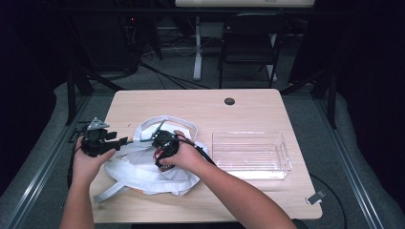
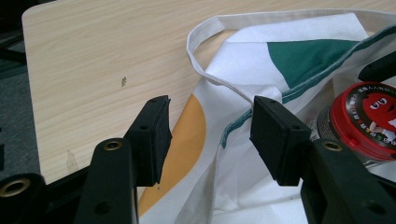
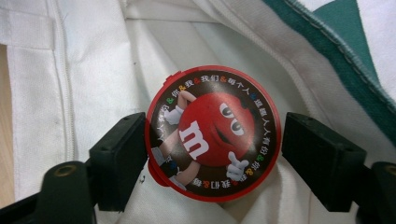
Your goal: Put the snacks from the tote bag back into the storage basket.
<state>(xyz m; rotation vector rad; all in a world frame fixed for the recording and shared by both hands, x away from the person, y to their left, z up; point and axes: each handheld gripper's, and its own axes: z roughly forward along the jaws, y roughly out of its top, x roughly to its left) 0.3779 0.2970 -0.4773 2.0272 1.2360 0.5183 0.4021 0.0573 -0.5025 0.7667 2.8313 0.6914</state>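
The bag [image 3: 93, 60] is showing as matt white woven cloth with stitched hems and flat printed patches in green and orange, and its strap [image 2: 219, 42] is lying as the same soft cloth. The candy tin [image 3: 213, 133] is gleaming with a smooth, glossy printed lid inside a red plastic rim, while the pads [image 2: 154, 135] of the left gripper [image 2: 210, 128] are looking like dull black rubber on matt black plastic. The table [image 2: 93, 60] is presenting a smooth, pale wood-grain top, and the box [image 1: 250, 155] is shining as clear, glossy plastic.

A clear plastic bin [image 1: 250, 155] sits on the light wooden surface [image 1: 191, 102]; a black folding chair [image 1: 249, 40] stands on the floor beyond it
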